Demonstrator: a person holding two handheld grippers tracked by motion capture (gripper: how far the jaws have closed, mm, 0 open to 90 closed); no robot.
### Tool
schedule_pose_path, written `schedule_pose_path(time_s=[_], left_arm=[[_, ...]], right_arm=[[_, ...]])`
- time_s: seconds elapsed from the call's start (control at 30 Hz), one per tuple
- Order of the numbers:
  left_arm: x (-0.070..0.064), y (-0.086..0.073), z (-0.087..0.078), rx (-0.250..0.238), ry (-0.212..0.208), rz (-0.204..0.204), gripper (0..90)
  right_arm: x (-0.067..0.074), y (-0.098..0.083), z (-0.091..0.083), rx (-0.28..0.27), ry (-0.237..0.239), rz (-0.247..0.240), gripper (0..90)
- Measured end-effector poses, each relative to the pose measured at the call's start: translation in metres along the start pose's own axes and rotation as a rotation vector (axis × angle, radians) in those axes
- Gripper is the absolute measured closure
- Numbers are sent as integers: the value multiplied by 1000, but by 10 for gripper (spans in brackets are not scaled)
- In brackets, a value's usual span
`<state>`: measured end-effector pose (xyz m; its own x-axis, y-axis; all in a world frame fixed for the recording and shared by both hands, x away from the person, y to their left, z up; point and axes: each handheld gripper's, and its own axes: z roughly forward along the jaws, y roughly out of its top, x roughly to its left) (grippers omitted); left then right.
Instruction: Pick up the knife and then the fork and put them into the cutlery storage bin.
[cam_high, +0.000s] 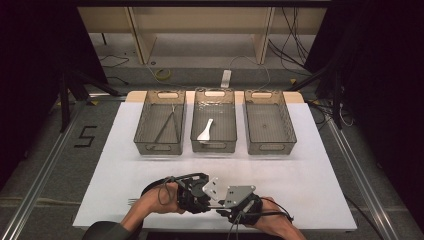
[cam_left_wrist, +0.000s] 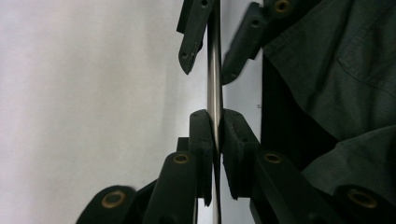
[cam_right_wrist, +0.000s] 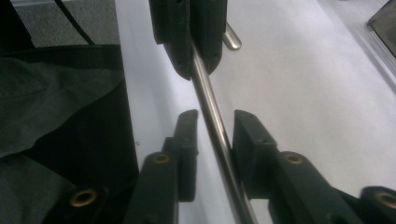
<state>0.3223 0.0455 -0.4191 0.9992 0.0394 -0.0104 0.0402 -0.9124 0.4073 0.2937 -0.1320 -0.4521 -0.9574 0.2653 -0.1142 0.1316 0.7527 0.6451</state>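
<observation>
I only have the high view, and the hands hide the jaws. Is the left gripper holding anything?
Observer: Yes. The left gripper is clamped on a thin metal handle, with pads pressing on both sides.
Operator: Has the right gripper got it too?
Observer: Not yet. The right gripper straddles the handle, with a gap at each pad.
Operator: How much handle sticks out past the left gripper?
Observer: Only its rounded end pokes out beyond those jaws.
</observation>
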Motion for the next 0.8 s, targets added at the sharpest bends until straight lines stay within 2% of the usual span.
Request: schedule_pose_path(time_s=[0.1,0.2,0.3,0.37,0.4,0.53,0.57,0.6,0.63,0.7,0.8], left_arm=[[-2,1,2,7,0,14,823],[-3,1,3,14,-3,47,823],[-4,1,5,24,-10,83,822],[-6,1,7,38,-12,81,818],[-7,1,8,32,-7,69,816],[-6,1,6,37,-7,74,805],[-5,1,5,25,1,67,796],[-4,1,3,-7,-2,47,772],[-3,1,0,-33,-2,35,732],[0,0,-7,-66,14,7,625],[5,-4,-14,-139,62,-37,533]], right_arm=[[2,0,0,14,3,-10,771],[3,0,1,32,29,-22,794],[6,0,2,40,52,-63,825],[7,0,3,51,69,-83,839],[7,0,4,57,73,-82,841],[8,1,5,58,76,-91,844],[7,1,4,58,67,-90,845],[7,2,3,60,59,-83,845],[6,1,3,61,67,-64,846],[5,0,2,74,71,-73,846],[1,-1,-1,68,50,-62,846]])
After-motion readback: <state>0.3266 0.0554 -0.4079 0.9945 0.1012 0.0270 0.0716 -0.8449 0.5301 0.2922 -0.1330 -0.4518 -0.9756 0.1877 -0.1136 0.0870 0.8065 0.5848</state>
